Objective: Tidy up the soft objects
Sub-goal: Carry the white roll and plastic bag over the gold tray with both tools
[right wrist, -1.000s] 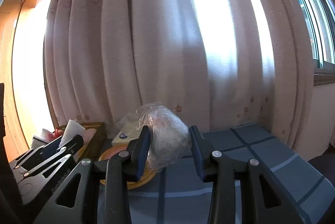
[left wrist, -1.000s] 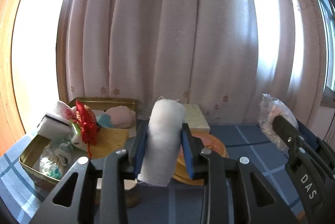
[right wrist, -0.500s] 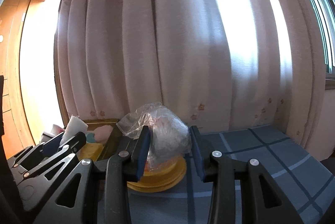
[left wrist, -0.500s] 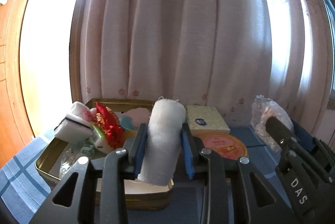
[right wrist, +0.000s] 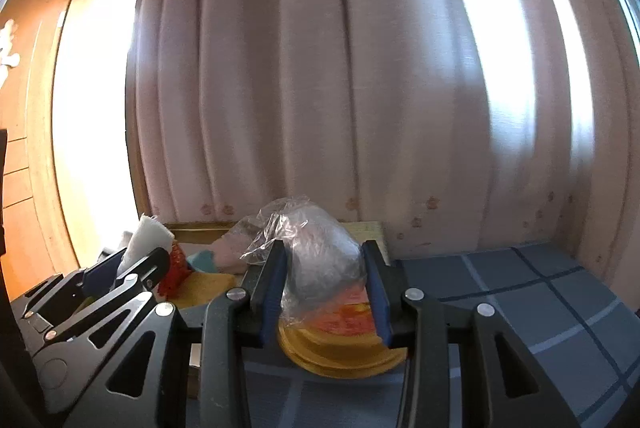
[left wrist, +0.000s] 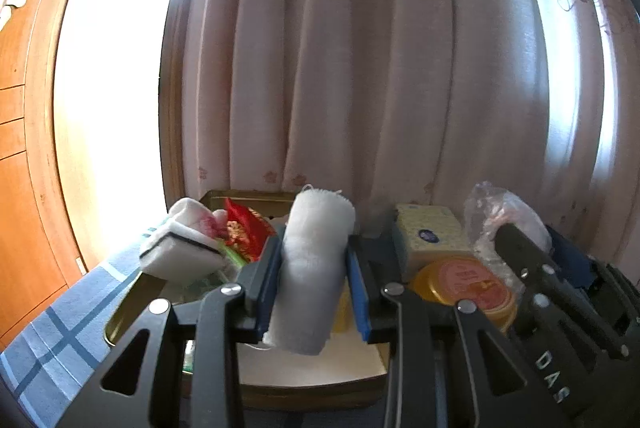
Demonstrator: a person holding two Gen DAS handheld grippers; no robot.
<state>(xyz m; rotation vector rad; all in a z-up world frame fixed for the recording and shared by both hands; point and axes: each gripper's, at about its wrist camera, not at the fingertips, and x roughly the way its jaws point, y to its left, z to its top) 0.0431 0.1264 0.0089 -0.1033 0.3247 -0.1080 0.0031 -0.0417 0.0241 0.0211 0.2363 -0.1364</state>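
blue cloth [right wrist: 520, 292] spreads wide only rightward view.

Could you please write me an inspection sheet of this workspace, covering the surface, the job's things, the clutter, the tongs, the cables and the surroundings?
Surface: blue checked tablecloth, partly bare on the right.
Job's things: white rolled cloth upright in the left tongs; clear plastic bag bunched in the right tongs; gold tin open, holding a white sponge, a red ornament and other soft items.
Clutter: yellow round container with a red lid, and a pale yellow box, both right of the tin.
Tongs: left tongs shut on the cloth; right tongs shut on the bag.
Cables: nothing seen.
Surroundings: pink curtain behind; wooden panelling at left.
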